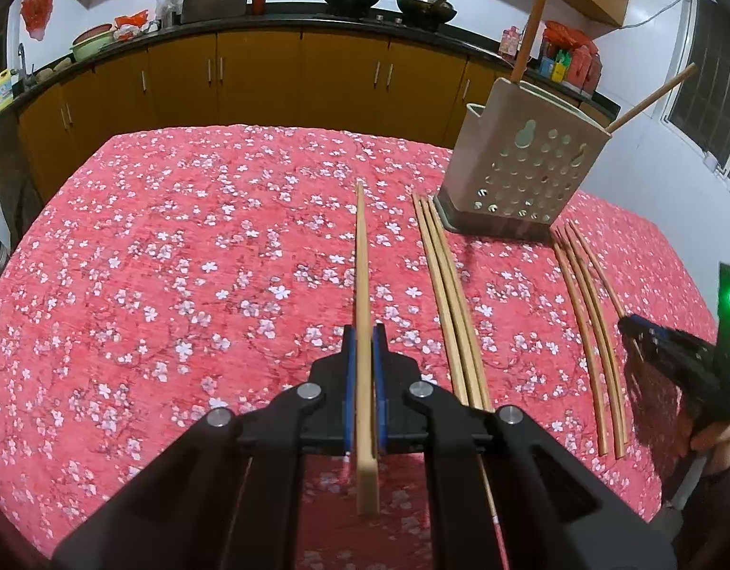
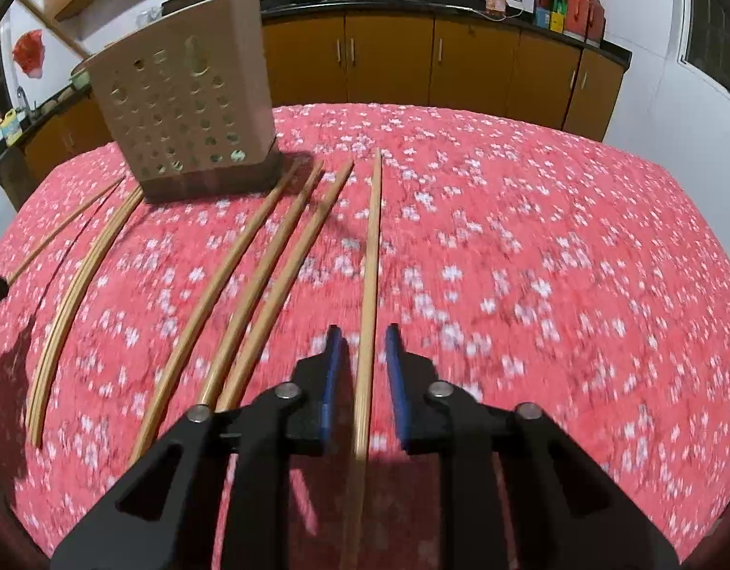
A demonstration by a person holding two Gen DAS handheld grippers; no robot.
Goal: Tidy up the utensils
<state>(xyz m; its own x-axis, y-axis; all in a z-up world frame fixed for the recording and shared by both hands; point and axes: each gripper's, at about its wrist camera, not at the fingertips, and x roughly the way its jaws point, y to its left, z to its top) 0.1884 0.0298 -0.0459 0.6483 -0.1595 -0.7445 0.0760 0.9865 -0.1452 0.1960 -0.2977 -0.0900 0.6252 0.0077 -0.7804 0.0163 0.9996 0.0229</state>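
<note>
Two hand-held grippers hang low over the tabletop (image 1: 175,261), each lined up with a chopstick. The left hand-held gripper (image 1: 363,332) has its blue pads (image 1: 348,380) squeezed tight onto a held chopstick (image 1: 362,261). That stick's long axis runs straight away from the camera, its thin tip pointing at the far cabinets and its thick end sticking out behind the jaws.

The right hand-held gripper (image 2: 363,332) stands narrowly apart. A second chopstick (image 2: 372,247) runs between its pads with a sliver of red cloth showing on each side, so nothing is clamped. It too points away toward the far edge.

The perforated holder (image 1: 522,171) stands upright between two loose sets of three, the left set (image 1: 450,294) and the right set (image 1: 588,332), all lying lengthwise on the cloth.

Only the left view shows the two upright chopsticks (image 1: 531,23) leaning out of the holder's top, and the right tool from the side, blurred, at the picture's edge. Only the right view, itself smeared, shows the gap at that tool's pads.
</note>
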